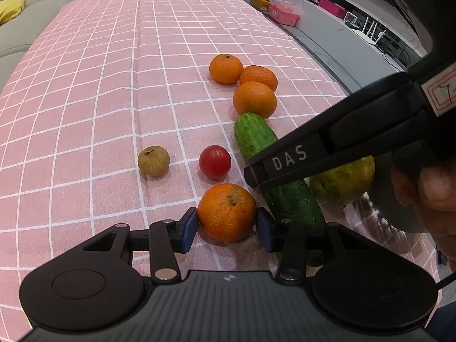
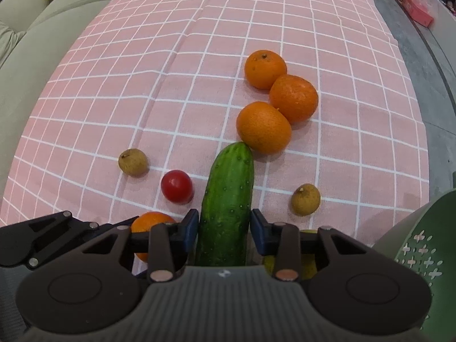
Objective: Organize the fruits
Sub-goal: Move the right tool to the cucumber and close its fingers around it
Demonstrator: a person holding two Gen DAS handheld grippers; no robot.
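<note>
On a pink checked tablecloth (image 1: 114,85), the left gripper (image 1: 227,229) clamps its blue pads against both sides of an orange (image 1: 227,212), while the right gripper (image 2: 224,229) grips a cucumber (image 2: 228,205) whose far tip touches the nearest of three clustered oranges (image 2: 263,127). A red tomato (image 2: 176,186) and two small brown fruits (image 2: 133,162) lie nearby; a green colander (image 2: 421,256) sits at right.

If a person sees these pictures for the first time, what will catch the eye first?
First, the two tools at work: the left tool closes on a near orange, and the right tool straddles a long green cucumber. Behind them, three oranges cluster on the pink checked cloth, with a red tomato at the left.
</note>
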